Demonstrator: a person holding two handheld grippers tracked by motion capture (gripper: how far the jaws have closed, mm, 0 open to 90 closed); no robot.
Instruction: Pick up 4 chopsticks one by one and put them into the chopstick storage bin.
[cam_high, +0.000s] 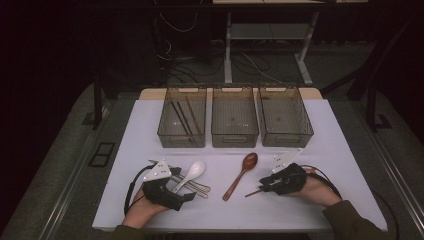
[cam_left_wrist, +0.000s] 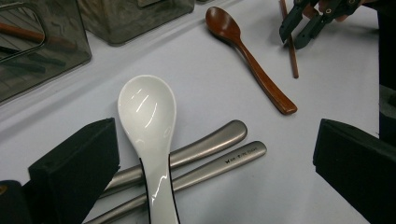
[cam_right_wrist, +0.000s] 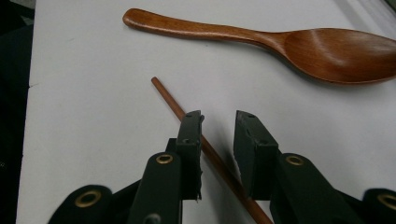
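- High view: the right gripper (cam_high: 263, 187) lies low near the worktop's (cam_high: 345, 150) front right corner, its jaws around a brown chopstick (cam_high: 252, 192) of which a short end shows; the rest is hidden under the gripper. The wooden spoon (cam_high: 241, 175) lies just beside it, toward the middle. The left gripper (cam_high: 184, 192) sits near the front left corner over a white spoon (cam_high: 192, 174) and two metal handles (cam_high: 200, 189). Three bins (cam_high: 235, 120) line the back edge; dark sticks in the left one are hard to make out. A bare strip runs between bins and cutlery.
- Left gripper view: its jaws stand wide, nothing gripped; the white spoon (cam_left_wrist: 148, 116) lies across the metal handles (cam_left_wrist: 212, 154), their lower ends cut off by the frame. The wooden spoon (cam_left_wrist: 252, 58) lies apart, with free worktop around it.
- Right gripper view: the jaws stand narrowly apart, the chopstick (cam_right_wrist: 175, 105) slanting between them; it lies against the left pad, while a gap shows to the right pad. Its near end is cut off. The wooden spoon (cam_right_wrist: 261, 39) lies beyond, not touching.
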